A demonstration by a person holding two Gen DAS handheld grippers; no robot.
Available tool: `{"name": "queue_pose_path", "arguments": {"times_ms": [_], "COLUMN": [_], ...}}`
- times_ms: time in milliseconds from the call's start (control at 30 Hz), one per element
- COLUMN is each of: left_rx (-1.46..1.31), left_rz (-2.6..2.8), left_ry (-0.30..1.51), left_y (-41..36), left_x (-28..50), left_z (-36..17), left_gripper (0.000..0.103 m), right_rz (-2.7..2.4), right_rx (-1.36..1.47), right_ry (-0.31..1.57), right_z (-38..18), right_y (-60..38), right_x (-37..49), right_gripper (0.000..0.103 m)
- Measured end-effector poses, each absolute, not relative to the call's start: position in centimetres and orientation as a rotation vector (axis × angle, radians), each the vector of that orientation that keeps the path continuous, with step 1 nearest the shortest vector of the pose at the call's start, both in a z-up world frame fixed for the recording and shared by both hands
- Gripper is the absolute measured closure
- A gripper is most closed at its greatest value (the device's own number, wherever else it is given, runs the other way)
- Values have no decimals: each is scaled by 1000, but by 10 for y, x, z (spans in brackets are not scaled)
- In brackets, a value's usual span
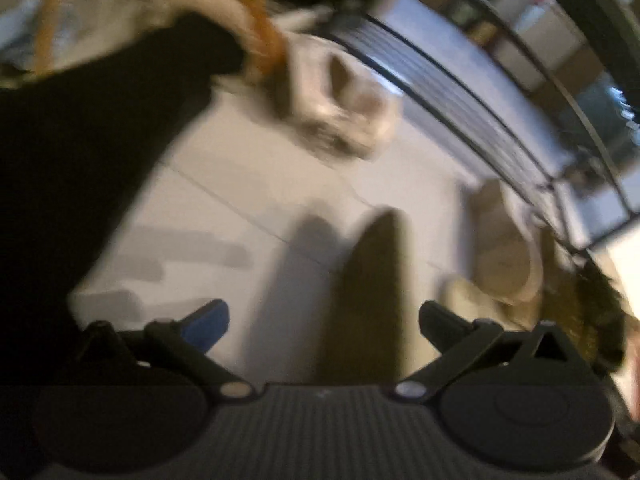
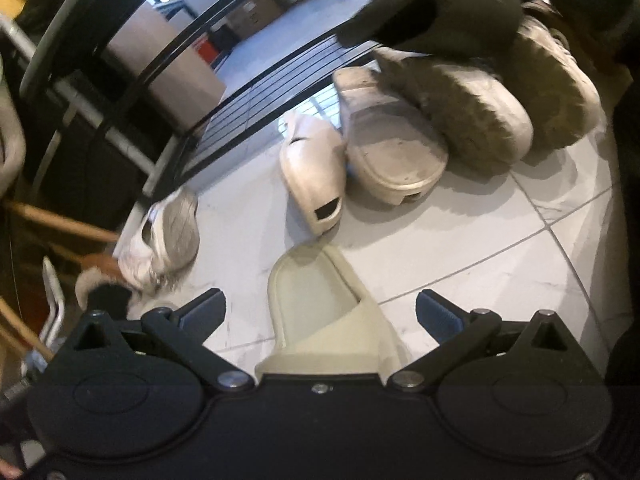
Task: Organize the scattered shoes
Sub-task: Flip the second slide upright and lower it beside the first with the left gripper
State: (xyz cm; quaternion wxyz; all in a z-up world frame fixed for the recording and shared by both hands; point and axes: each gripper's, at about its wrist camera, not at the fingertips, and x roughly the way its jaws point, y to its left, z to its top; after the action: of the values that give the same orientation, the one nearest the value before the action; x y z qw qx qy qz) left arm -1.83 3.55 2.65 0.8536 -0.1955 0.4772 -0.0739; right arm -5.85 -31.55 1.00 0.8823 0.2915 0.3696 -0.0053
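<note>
While the rack's near edge hems the far left, bare tile lies open right. Right gripper tilts down, jaws spread over a cream slide; left gripper (blurred) is spread, empty. Shoes cluster beyond.

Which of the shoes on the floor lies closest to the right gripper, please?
The cream slide sandal does: it lies between the open right gripper's fingers, untouched. The white clog, the upturned sandal and the furry slippers lie farther off.
</note>
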Motion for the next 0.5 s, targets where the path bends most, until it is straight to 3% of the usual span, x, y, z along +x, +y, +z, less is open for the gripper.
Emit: {"name": "queue_pose_path", "arguments": {"times_ms": [167,500], "left_rx": [-29,-217], "left_rz": [-193,211], "left_ry": [1001,982], "left_y": [-17,52], "left_x": [-16,-27], "left_z": [23,28], "left_gripper": [0,1], "right_rz": [-40,-68], "right_rx": [595,619], "right_ry": [783,775], "right_z": [9,9], "right_y": [-314,-322], "right_x": [-58,-62], "right_gripper": [0,0]}}
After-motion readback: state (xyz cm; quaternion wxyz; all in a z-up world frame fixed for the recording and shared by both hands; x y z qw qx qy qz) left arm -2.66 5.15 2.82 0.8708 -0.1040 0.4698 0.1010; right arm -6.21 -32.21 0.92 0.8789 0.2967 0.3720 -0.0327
